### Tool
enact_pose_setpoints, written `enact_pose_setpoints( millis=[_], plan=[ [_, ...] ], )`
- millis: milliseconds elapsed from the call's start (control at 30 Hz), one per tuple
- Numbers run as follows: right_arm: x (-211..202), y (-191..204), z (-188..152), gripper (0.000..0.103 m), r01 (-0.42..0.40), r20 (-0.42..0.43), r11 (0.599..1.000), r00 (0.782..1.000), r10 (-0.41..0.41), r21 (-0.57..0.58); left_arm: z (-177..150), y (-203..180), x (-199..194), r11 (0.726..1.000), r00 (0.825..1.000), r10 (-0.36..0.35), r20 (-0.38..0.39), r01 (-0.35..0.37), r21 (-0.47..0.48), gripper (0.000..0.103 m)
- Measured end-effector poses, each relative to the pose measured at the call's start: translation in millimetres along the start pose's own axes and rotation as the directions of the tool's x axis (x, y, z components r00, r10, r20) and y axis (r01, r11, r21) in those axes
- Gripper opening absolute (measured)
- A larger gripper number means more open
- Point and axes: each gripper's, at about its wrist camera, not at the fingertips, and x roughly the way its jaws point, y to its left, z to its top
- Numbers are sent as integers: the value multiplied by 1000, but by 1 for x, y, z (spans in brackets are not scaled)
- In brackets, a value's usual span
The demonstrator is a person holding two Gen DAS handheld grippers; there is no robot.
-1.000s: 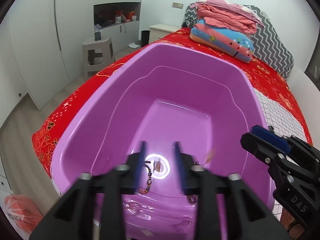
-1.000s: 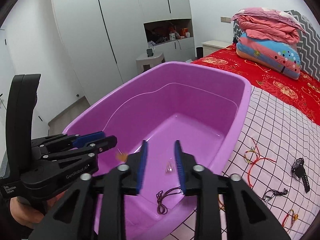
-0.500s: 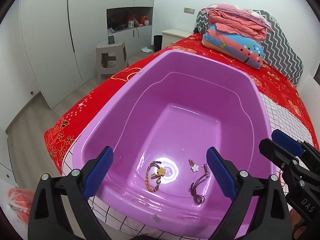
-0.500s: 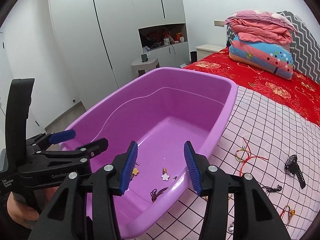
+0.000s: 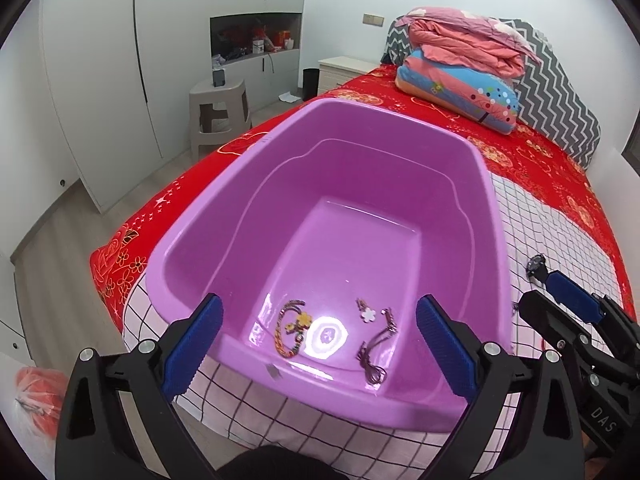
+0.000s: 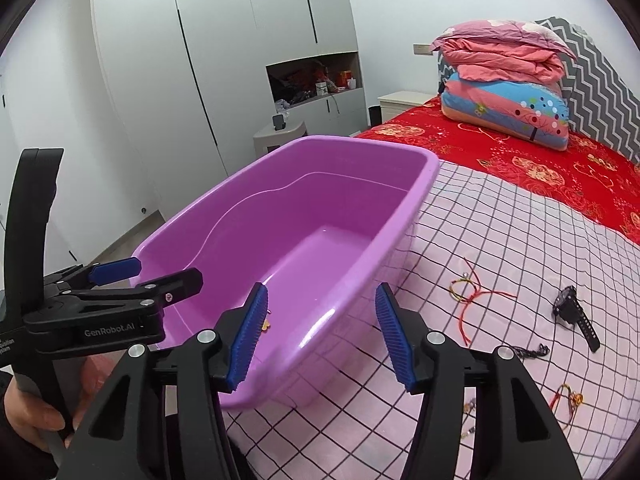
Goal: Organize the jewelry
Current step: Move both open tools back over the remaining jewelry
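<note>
A purple plastic tub (image 5: 494, 216) (image 6: 400, 216) sits on the checked bedspread. On its floor lie a beaded bracelet with a yellow flower (image 5: 294, 326), a white flower charm (image 5: 368, 314) and a dark cord necklace (image 5: 376, 354). My left gripper (image 5: 320, 340) is open and empty above the tub's near rim. My right gripper (image 6: 320, 336) is open and empty over the tub's right edge. On the bedspread to the right lie red and yellow string bracelets (image 6: 476, 292), a black watch (image 6: 574, 314), a dark chain (image 6: 528, 350) and more small pieces (image 6: 568, 394).
Folded quilts (image 6: 508, 80) are stacked at the head of the bed on the red sheet (image 6: 520, 168). A grey stool (image 5: 218, 110) and white wardrobes (image 6: 224, 60) stand beyond the bed's left edge. The floor drops away left of the tub.
Both grippers opened and pulled back out of the tub; the bracelet and the flower charm now lie on its floor. The right gripper has swung rightward toward the bedspread.
</note>
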Motion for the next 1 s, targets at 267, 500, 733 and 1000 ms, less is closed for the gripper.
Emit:
enact_pose_setpoints(
  millis=[267, 500, 733, 1000],
  plan=[
    [-35, -25, -28, 57, 39, 23, 998, 999, -40, 46, -16, -36, -20, 998, 999, -38, 13, 37, 47, 95],
    [-70, -59, -64, 60, 90, 32, 988, 995, -95, 125, -35, -75, -37, 991, 995, -100, 19, 98, 92, 96],
    [-100, -96, -110, 61, 159, 11, 967, 986, -165, 200, -65, -121, -41, 975, 987, -157, -18, 158, 155, 96],
    [-119, -128, -159, 62, 232, -32, 945, 973, -231, 230, -102, -166, -31, 958, 979, -185, -85, 199, 206, 96]
  ],
)
